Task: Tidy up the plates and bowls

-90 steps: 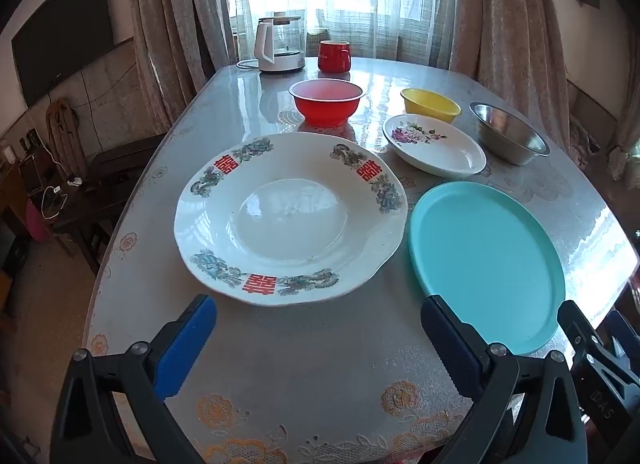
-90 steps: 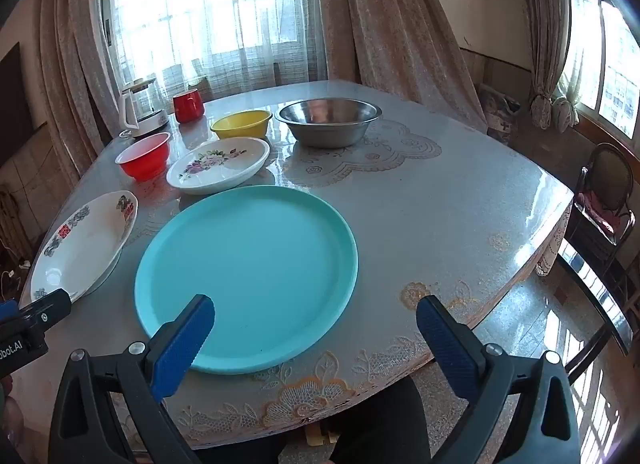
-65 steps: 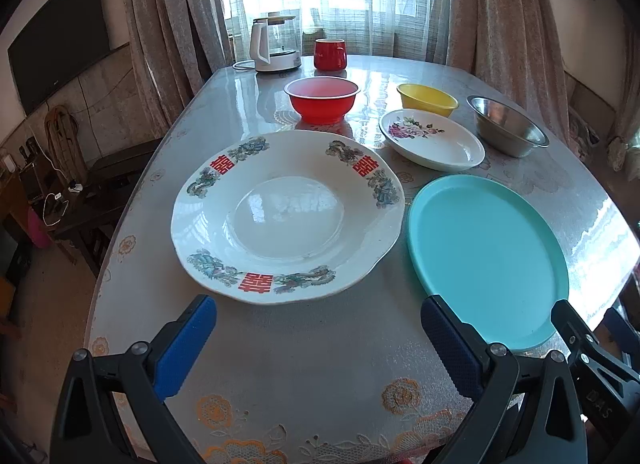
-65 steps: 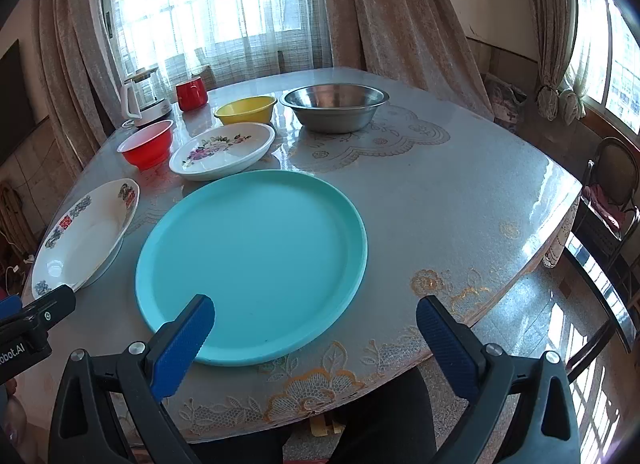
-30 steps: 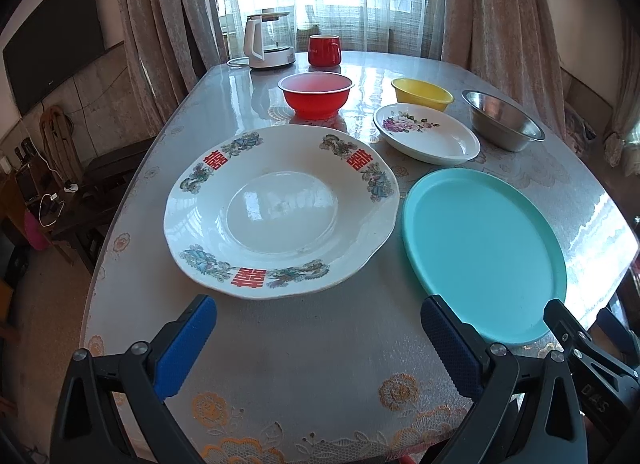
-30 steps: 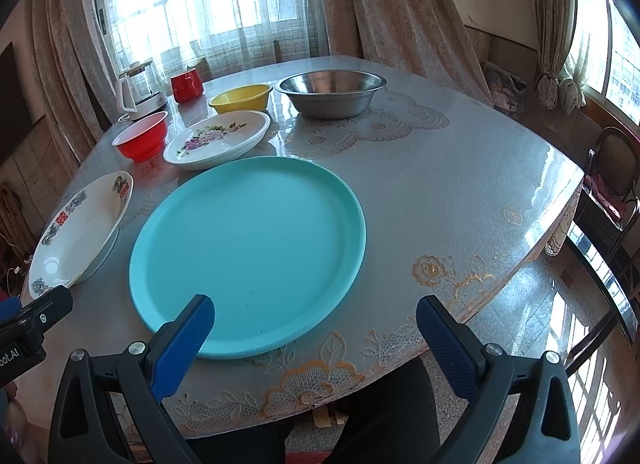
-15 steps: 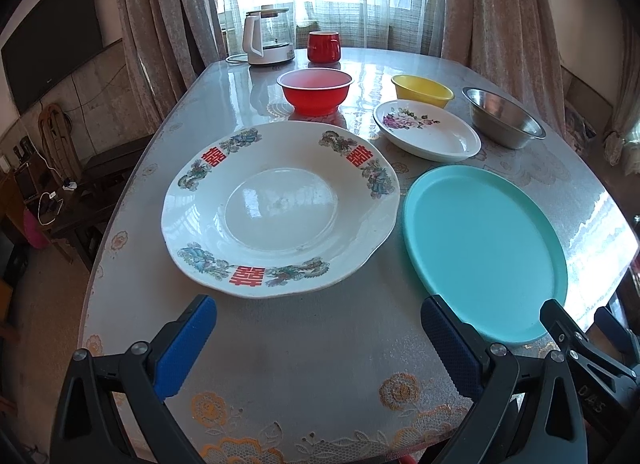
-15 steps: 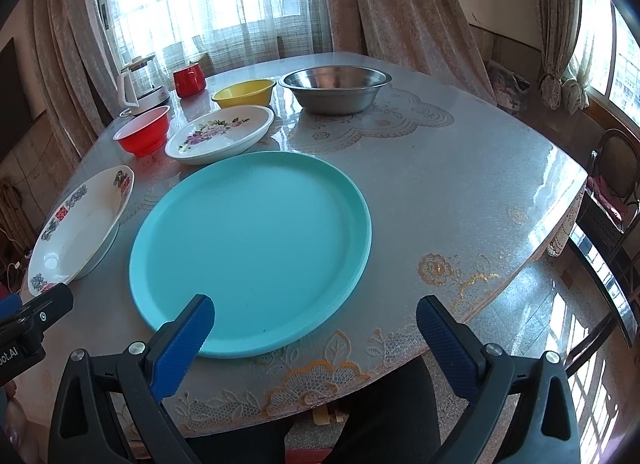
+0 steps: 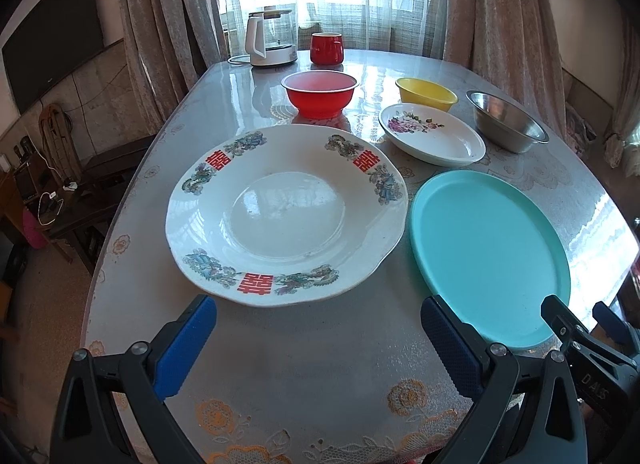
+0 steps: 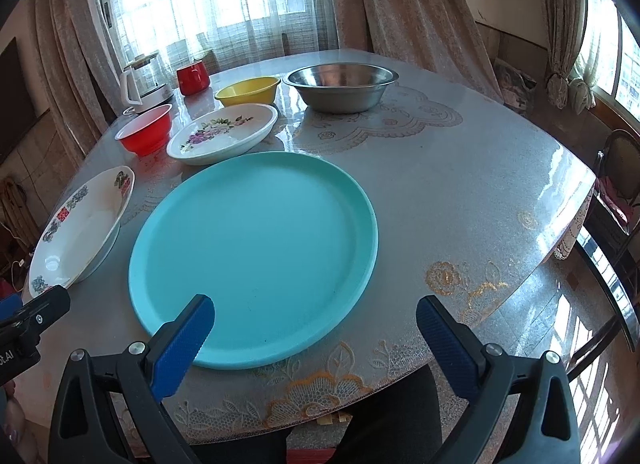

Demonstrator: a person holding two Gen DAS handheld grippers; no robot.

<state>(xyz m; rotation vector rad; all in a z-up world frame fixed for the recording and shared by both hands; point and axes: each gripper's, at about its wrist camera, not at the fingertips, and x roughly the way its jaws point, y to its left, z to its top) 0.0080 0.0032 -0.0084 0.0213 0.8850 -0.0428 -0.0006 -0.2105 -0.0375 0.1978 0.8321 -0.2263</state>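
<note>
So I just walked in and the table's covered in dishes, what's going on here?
A person holds a gripper in each hand over the near edge of the table, both open and empty. The left gripper faces the big white plate; the right gripper faces the teal plate. Further back sit a flowered plate and red, yellow and steel bowls. Nothing is stacked or picked up yet.

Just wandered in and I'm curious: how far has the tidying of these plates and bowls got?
Nothing looks stacked yet. The big white plate, teal plate, floral plate, red bowl, yellow bowl and steel bowl each sit separately. The left gripper and right gripper are open and empty, so all the sorting remains.
</note>
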